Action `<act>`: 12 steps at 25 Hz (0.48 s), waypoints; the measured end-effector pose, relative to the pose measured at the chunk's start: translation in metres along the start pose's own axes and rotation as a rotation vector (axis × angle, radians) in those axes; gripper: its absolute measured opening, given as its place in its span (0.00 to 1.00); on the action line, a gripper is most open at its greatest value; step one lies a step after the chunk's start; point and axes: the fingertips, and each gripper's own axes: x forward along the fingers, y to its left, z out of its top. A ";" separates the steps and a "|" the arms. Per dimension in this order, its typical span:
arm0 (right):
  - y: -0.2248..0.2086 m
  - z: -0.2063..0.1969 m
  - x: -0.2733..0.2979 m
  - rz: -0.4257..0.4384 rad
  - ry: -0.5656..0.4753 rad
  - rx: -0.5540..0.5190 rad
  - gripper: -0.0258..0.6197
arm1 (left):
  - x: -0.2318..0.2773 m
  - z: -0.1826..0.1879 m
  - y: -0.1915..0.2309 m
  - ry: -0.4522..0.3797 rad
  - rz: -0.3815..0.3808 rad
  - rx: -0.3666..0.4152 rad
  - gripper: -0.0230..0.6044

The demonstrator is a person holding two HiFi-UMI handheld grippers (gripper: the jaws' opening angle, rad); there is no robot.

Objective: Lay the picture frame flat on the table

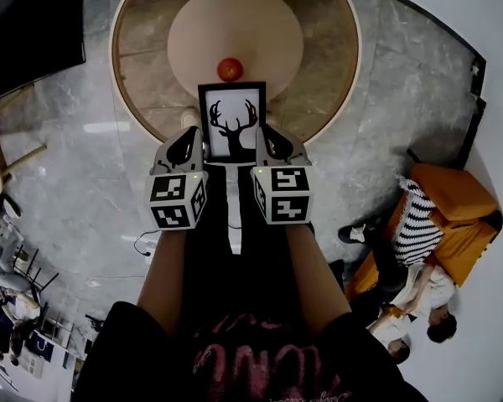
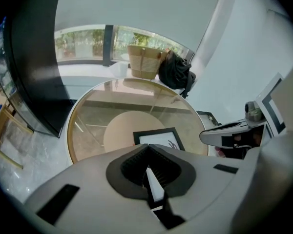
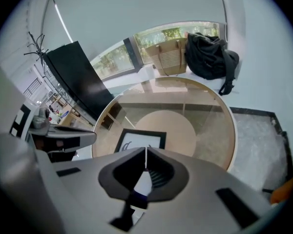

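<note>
A black rectangular picture frame [image 1: 232,124] holding a white print of a dark antlered deer head sat at the near edge of the round glass table with a pale wooden rim [image 1: 323,74]. Its face was turned up toward the head camera. Whether it lay fully flat on the glass could not be told, since its near edge was hidden behind the tongs in both gripper views.

The left gripper [image 1: 188,139] hovered just beside the frame's near left corner at the table's near rim. Its dark jaws were pressed together at the tips and had hold of nothing. The right gripper [image 1: 273,139] was just beside the near right corner, with its jaws likewise closed tip to tip and empty.

A small red round fruit [image 1: 228,69] rested on the table, just beyond the frame's far edge. Past the far side of the table stood a tan woven basket bag [image 2: 145,61], with a black soft bag [image 2: 176,72] touching it.
</note>
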 end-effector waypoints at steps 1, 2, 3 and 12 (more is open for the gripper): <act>0.002 0.007 -0.006 0.002 -0.017 -0.006 0.08 | -0.005 0.006 -0.002 -0.012 0.001 0.011 0.06; 0.004 0.014 -0.013 0.003 -0.035 -0.013 0.08 | -0.011 0.012 -0.004 -0.024 0.002 0.020 0.05; 0.006 0.021 -0.020 0.003 -0.055 -0.020 0.08 | -0.017 0.019 -0.006 -0.036 0.003 0.028 0.05; 0.023 0.087 -0.082 -0.003 -0.222 -0.074 0.07 | -0.075 0.090 -0.027 -0.183 -0.004 0.088 0.05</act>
